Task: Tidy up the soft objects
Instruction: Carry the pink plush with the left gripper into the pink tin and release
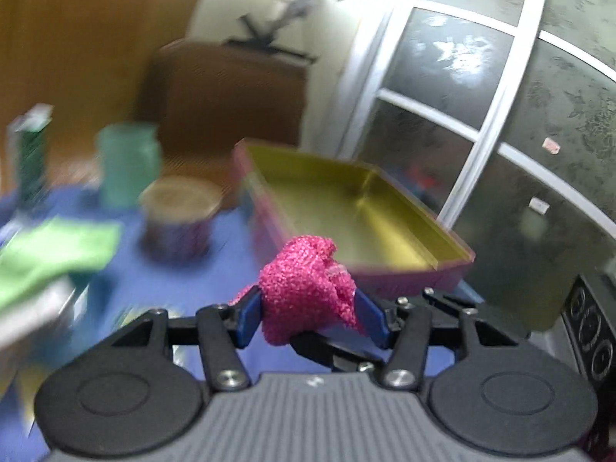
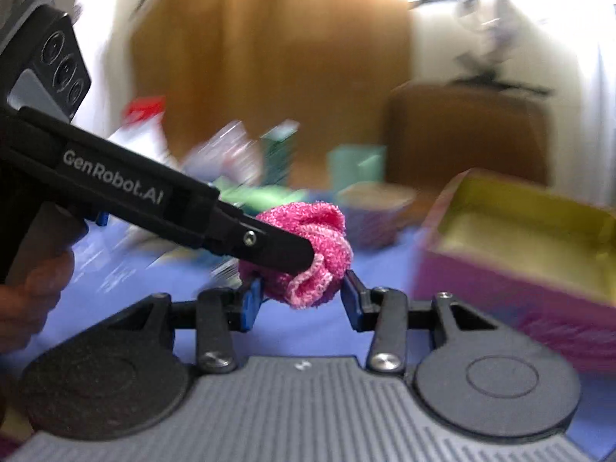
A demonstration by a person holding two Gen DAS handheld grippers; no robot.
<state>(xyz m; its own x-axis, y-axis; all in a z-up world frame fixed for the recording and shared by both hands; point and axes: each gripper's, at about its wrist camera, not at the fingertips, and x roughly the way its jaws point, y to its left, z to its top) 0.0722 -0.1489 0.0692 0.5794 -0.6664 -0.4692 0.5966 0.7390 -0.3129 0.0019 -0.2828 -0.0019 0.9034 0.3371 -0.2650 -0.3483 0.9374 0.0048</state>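
Between the blue pads of both tools, above the blue worktop [image 1: 184, 281], hangs one pink knitted cloth [image 1: 308, 288] — bunched into a soft lump, clear of the surface.

Left tool [image 1: 308, 310]: pads pinching the cloth from both sides; seen from the right wrist camera it enters from the left, its dark fingertip buried in the lump, a hand [image 2: 27, 288] gripping its handle.

Right tool [image 2: 302, 300]: left pad touching the cloth, right pad just beside it; whether it presses cannot be told, so its grip is uncertain.

Box [image 1: 446, 269] — pink outside, gold inside, open-topped; sits on the worktop beyond the cloth and to the right.

Round tin [image 1: 177, 227] left of the box; teal container [image 1: 129, 161] behind the tin; green cloth [image 1: 54, 254] at far left. All blurred.

Background: brown cabinet [image 1: 227, 96], window with white bars [image 1: 485, 123].
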